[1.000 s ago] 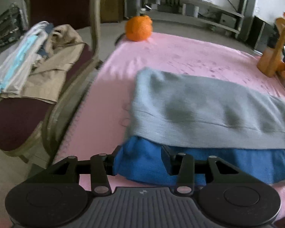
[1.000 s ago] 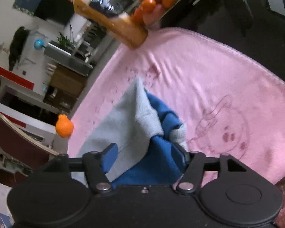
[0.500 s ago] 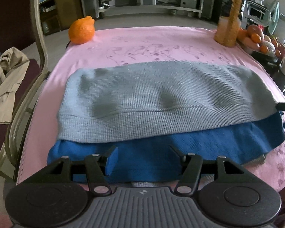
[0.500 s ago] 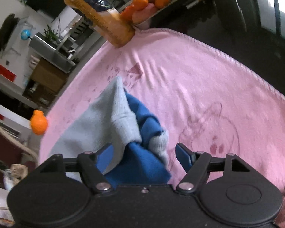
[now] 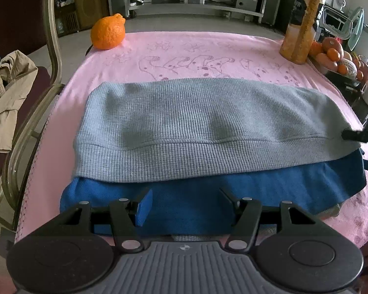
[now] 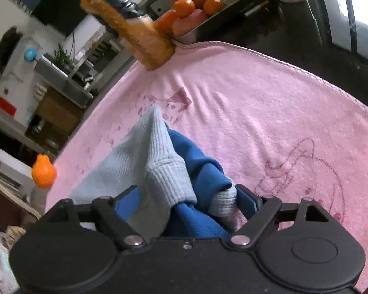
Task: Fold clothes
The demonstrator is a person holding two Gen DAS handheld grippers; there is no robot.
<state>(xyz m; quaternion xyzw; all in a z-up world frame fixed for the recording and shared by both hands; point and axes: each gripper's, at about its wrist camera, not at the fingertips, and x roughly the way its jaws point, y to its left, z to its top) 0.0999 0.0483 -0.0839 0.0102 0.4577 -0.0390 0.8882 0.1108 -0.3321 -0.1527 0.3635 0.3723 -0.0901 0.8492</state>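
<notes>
Folded garment (image 5: 208,120): a grey waffle-knit layer lies over a blue layer (image 5: 208,196), spread crosswise on the pink cloth (image 5: 184,49) covering the table. The blue layer shows along the near edge and at the right end.

Left tool (image 5: 185,203): low at the near edge of the garment, level, fingers spread wide over the blue layer, gripping nothing.

Right tool (image 6: 187,202): at the garment's right end, rolled to one side, fingers parted with the bunched grey cuff (image 6: 169,178) and blue folds (image 6: 203,178) lying between them; whether the pads press the cloth cannot be told. Its fingertip (image 5: 353,134) touches the grey hem in the left view.

Surroundings: an orange fruit (image 5: 108,34) at the far left corner of the cloth; a juice bottle (image 5: 300,22) at the far right corner; beside it a tray (image 6: 223,16) holding oranges and larger fruit. A chair (image 5: 24,93) left of the table carries a beige garment (image 5: 7,98).
</notes>
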